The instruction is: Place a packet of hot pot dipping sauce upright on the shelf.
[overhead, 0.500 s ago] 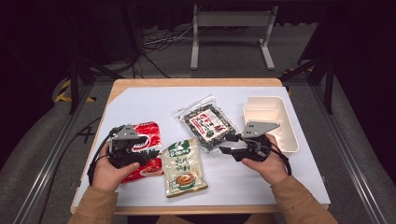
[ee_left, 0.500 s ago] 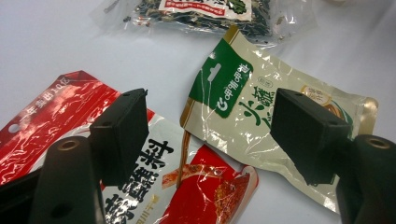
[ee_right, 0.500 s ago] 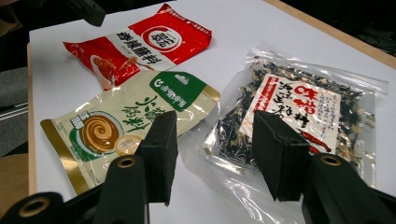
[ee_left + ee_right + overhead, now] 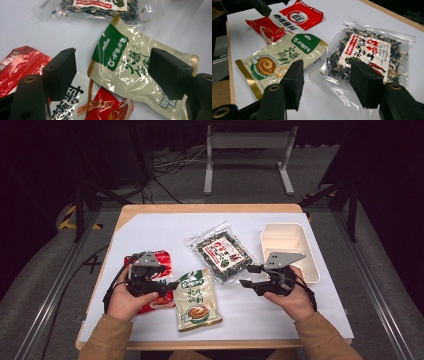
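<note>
Staying open, right tool [image 4: 248, 275] by seaweed pack [image 4: 223, 251]

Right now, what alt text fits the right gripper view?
Two open black jaws of the right gripper point at a clear bag of dried seaweed on a white table. A cream and green pouch and a red packet lie beyond.

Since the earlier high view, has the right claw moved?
No. The right claw sits at the same spot beside the clear dried-greens bag, with the white tray just behind it, jaws open and empty.
</note>
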Motion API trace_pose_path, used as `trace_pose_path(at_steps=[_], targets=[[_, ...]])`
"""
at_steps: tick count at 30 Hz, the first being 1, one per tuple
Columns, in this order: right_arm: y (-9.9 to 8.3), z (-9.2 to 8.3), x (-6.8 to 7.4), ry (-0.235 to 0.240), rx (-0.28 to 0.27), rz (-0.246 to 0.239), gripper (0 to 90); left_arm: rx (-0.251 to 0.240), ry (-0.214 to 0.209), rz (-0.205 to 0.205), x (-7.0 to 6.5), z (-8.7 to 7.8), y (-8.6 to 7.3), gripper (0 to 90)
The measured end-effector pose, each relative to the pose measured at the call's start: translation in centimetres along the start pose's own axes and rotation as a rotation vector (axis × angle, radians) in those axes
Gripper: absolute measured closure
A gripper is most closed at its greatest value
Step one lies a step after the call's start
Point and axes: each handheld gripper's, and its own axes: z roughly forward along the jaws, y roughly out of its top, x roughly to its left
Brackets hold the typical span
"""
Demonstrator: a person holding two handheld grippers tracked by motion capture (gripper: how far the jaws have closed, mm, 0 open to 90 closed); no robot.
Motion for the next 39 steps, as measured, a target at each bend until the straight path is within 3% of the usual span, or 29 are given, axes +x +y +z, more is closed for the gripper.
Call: trace_pose_path(at_steps=[6, 12, 16, 20, 25, 28, 31, 39], targets=[[-0.4, -0.6, 0.1, -0.015, 0.005, -0.006, 44.6, 0.019, 0.012, -0.002, 0.1, 1.5, 0.3, 25.9], [-0.8, -1.3, 0.0, -0.022, 0.001, 0.001, 44.7, 0.047, -0.038, -0.017, 0.2, 3.4, 0.6, 27.8], [-1.1, -1.5, 0.1, -0.023, 0.005, 0.005, 45.2, 0.073, -0.051, -0.026, 0.4, 4.3, 0.6, 32.9], [-1.2, -1.5, 0.2, -0.023, 0.015, 0.002, 45.2, 0.106, -0.062, -0.030, 0.5, 5.5, 0.6, 32.1], [-1.5, -1.4, 0.2, -0.013, 0.028, 0.008, 45.1, 0.159, -0.036, -0.029, 0.7, 7.0, 0.6, 30.1], [-1.6, -1.4, 0.3, -0.011, 0.034, 0.005, 45.1, 0.179, -0.026, -0.035, 0.9, 7.3, 0.5, 31.5], [-1.7, -1.3, 0.4, -0.009, 0.041, 0.003, 45.0, 0.191, -0.047, -0.041, 1.0, 7.7, 0.4, 31.6], [-1.7, -0.9, 0.6, 0.004, 0.047, -0.006, 44.8, 0.205, -0.063, -0.014, 0.9, 8.3, 0.2, 31.4]])
